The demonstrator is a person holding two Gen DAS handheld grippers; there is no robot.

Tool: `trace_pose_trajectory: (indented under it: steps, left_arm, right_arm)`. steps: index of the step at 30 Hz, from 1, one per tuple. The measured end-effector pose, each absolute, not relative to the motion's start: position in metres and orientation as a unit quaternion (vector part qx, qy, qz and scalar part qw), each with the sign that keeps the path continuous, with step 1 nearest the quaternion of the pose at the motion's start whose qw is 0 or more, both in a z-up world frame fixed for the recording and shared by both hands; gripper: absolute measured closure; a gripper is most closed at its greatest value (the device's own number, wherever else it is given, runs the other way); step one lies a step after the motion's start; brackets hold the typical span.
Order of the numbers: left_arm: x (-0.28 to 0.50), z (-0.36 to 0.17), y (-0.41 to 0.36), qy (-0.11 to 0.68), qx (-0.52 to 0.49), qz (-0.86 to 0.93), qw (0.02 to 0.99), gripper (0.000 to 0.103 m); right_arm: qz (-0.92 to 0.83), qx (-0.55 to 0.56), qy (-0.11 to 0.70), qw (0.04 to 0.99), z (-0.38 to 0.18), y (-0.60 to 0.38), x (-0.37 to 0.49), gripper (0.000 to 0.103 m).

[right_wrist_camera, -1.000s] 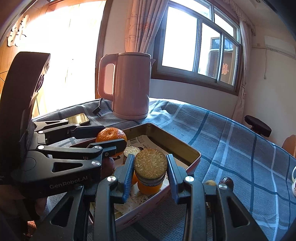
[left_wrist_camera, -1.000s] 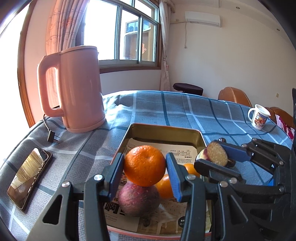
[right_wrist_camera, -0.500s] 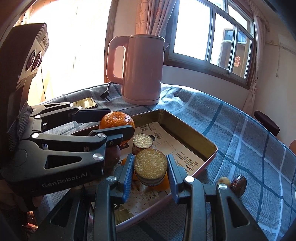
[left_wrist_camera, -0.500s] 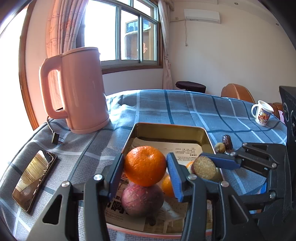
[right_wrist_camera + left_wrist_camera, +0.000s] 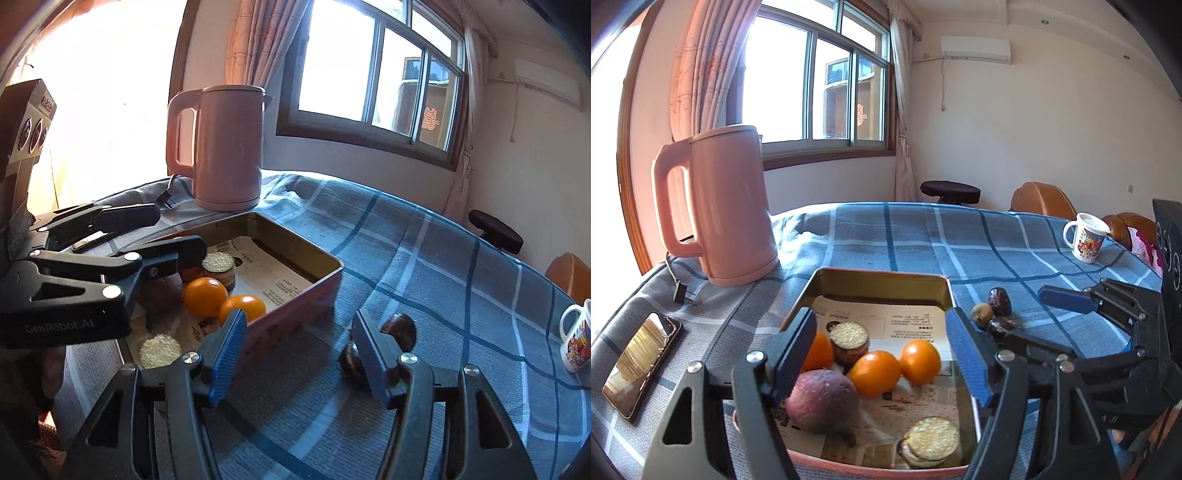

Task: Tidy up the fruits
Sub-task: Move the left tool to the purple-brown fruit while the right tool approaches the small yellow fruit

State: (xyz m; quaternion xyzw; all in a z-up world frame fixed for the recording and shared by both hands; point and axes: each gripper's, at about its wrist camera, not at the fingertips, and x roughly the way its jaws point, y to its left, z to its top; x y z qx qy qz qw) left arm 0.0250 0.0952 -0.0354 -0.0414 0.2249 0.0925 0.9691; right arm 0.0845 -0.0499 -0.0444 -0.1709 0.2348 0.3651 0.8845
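Both tools just opened, nothing betw. pads: left tool (image 5: 882, 354) over tin (image 5: 882, 275), right tool (image 5: 297, 354) beside it. Dates (image 5: 400, 328) lie on desk just ahead of right tool, so right hand's nearer.

Brassy, dull-sheened metal tray (image 5: 882, 282) lined with printed matt paper (image 5: 886, 317), woven checked cloth (image 5: 923, 236) over the surface under it, smooth matt pink plastic kettle (image 5: 727, 206) beyond the tray, glossy glazed mug (image 5: 1087, 242) far right, glossy oranges (image 5: 873, 373) inside
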Motion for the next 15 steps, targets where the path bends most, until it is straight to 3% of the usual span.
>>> trace_pose_trajectory:
  steps: [15]
  left_arm:
    - [0.078, -0.047, 0.000, 0.284, 0.006, -0.009, 0.959, 0.028]
  right_arm:
    - [0.122, -0.050, 0.284, 0.950, -0.043, -0.259, 0.137, 0.041]
